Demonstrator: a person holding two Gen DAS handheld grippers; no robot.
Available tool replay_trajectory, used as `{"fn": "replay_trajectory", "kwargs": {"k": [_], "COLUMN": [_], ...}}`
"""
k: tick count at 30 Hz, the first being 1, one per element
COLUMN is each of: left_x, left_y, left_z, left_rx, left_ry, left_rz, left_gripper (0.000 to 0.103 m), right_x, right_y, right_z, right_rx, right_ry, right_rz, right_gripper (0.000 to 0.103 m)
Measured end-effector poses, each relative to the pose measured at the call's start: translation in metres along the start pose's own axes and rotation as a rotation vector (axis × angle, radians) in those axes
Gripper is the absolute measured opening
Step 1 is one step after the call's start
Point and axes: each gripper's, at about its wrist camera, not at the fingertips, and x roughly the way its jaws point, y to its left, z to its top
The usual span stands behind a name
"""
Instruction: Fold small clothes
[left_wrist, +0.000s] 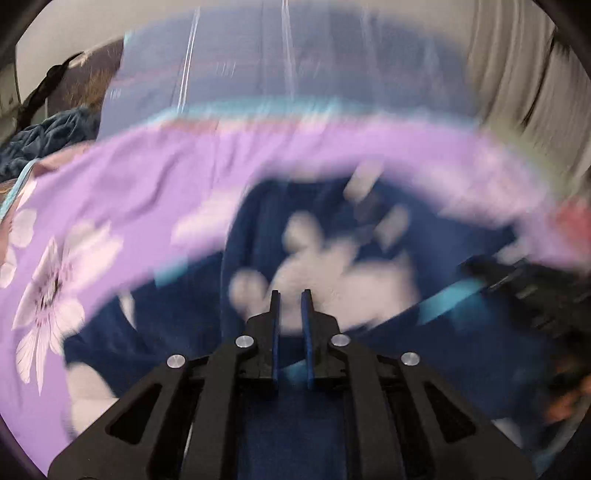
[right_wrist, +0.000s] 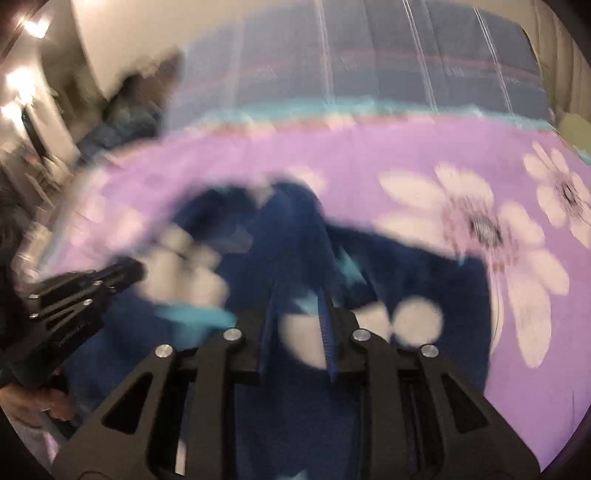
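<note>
A small dark blue garment (left_wrist: 369, 266) with white printed shapes and light blue trim lies on the purple flowered bedsheet (left_wrist: 110, 192); both views are motion-blurred. My left gripper (left_wrist: 290, 295) is above the garment, its blue-padded jaws a narrow gap apart with nothing clearly between them. The right gripper (left_wrist: 524, 284) shows at the right edge of that view. In the right wrist view the garment (right_wrist: 277, 251) fills the centre. My right gripper (right_wrist: 295, 295) has its jaws apart over the cloth. The left gripper (right_wrist: 122, 273) shows at the left, over the garment's edge.
A blue-grey striped cover (right_wrist: 369, 62) lies beyond the sheet (right_wrist: 406, 155). A dark blue heap of cloth (left_wrist: 48, 136) sits at the far left. Pale curtains (left_wrist: 524, 74) hang at the right. A yellow-green thing (right_wrist: 576, 129) sits at the sheet's far right.
</note>
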Motion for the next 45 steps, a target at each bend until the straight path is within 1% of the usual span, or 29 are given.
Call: {"fn": "replay_trajectory", "kwargs": {"k": [1, 2, 3, 5, 8, 10, 12, 13, 14, 15, 16, 17, 18, 19, 20, 22, 23, 25, 27, 28, 30, 31, 33, 35, 37, 39, 40, 42, 45], "left_x": [0.005, -0.001, -0.002, -0.001, -0.004, -0.024, -0.049, -0.063, -0.078, -0.085, -0.084, -0.068, -0.051, -0.048, -0.052, -0.062, -0.076, -0.107, -0.141, -0.157, -0.175, -0.182, -0.198, -0.213, -0.226, -0.238, -0.243, -0.253, -0.266], "left_y": [-0.002, -0.003, -0.006, -0.014, -0.014, -0.005, 0.005, 0.014, 0.027, 0.040, 0.051, 0.065, 0.071, 0.073, 0.072, 0.062, 0.055, 0.049, 0.047, 0.047, 0.042, 0.040, 0.038, 0.037, 0.034, 0.034, 0.035, 0.038, 0.041], "left_z": [-0.007, -0.006, -0.006, -0.009, -0.008, -0.007, -0.010, -0.016, -0.024, -0.031, -0.038, -0.048, -0.055, -0.061, -0.058, -0.052, -0.051, -0.057, -0.076, -0.093, -0.122, -0.136, -0.172, -0.205, -0.228, -0.246, -0.253, -0.265, -0.284], "left_rx": [0.011, 0.017, 0.030, 0.071, 0.073, 0.047, 0.034, 0.030, 0.019, -0.002, -0.026, -0.060, -0.064, -0.061, -0.063, -0.041, -0.003, 0.026, 0.034, 0.038, 0.044, 0.046, 0.043, 0.030, 0.016, 0.002, -0.004, -0.029, -0.051], "left_ry": [-0.040, -0.055, -0.054, -0.061, -0.064, -0.097, -0.143, -0.172, -0.199, -0.202, -0.181, -0.101, -0.047, -0.071, -0.070, -0.058, -0.081, -0.148, -0.182, -0.193, -0.194, -0.189, -0.174, -0.161, -0.160, -0.162, -0.167, -0.175, -0.186], "left_rz": [0.000, 0.016, 0.037, 0.082, 0.085, 0.068, 0.098, 0.113, 0.117, 0.116, 0.123, 0.140, 0.121, 0.104, 0.123, 0.182, 0.190, 0.165, 0.110, 0.081, 0.055, 0.042, 0.015, 0.002, 0.001, 0.011, 0.021, 0.029, 0.051], "left_gripper": [0.014, 0.013, 0.013, 0.013, 0.013, 0.017, 0.029, 0.031, 0.033, 0.033, 0.033, 0.035, 0.035, 0.035, 0.034, 0.034, 0.034, 0.035, 0.037, 0.038, 0.043, 0.044, 0.049, 0.049, 0.049, 0.049, 0.050, 0.057, 0.057], "right_x": [0.014, 0.020, 0.016, 0.016, 0.014, 0.004, -0.021, -0.036, -0.042, -0.047, -0.044, -0.027, -0.013, -0.007, -0.010, -0.021, -0.036, -0.070, -0.105, -0.123, -0.143, -0.155, -0.174, -0.192, -0.208, -0.223, -0.228, -0.241, -0.250], "right_y": [0.000, 0.001, 0.005, 0.012, 0.017, 0.014, -0.002, -0.011, -0.018, -0.029, -0.039, -0.055, -0.069, -0.084, -0.089, -0.084, -0.076, -0.066, -0.055, -0.051, -0.050, -0.051, -0.052, -0.053, -0.048, -0.033, -0.023, 0.004, 0.037], "right_z": [-0.008, -0.016, -0.018, -0.017, -0.017, -0.018, -0.021, -0.023, -0.025, -0.027, -0.030, -0.034, -0.037, -0.037, -0.035, -0.032, -0.034, -0.045, -0.075, -0.097, -0.129, -0.153, -0.185, -0.221, -0.240, -0.262, -0.268, -0.283, -0.306], "right_rx": [-0.014, -0.033, -0.046, -0.075, -0.089, -0.073, -0.034, -0.030, -0.036, -0.044, -0.049, -0.035, 0.007, 0.089, 0.126, 0.144, 0.138, 0.090, 0.015, -0.021, -0.055, -0.061, -0.030, 0.019, 0.045, 0.046, 0.031, -0.028, -0.090], "right_ry": [0.007, -0.027, -0.048, -0.047, -0.052, -0.069, -0.103, -0.134, -0.155, -0.170, -0.158, -0.078, -0.020, -0.005, 0.004, 0.009, -0.015, -0.080, -0.107, -0.111, -0.099, -0.087, -0.070, -0.039, -0.032, -0.008, 0.001, 0.026, 0.087], "right_rz": [-0.012, -0.013, -0.029, -0.069, -0.090, -0.069, -0.060, -0.078, -0.102, -0.157, -0.210, -0.218, -0.161, -0.085, -0.066, -0.111, -0.144, -0.136, -0.084, -0.061, -0.031, -0.003, 0.044, 0.126, 0.193, 0.308, 0.347, 0.428, 0.561], "right_gripper": [0.027, 0.027, 0.028, 0.029, 0.030, 0.030, 0.034, 0.039, 0.047, 0.048, 0.054, 0.059, 0.059, 0.060, 0.060, 0.060, 0.060, 0.060, 0.059, 0.058, 0.053, 0.049, 0.041, 0.032, 0.031, 0.030, 0.030, 0.030, 0.030]}}
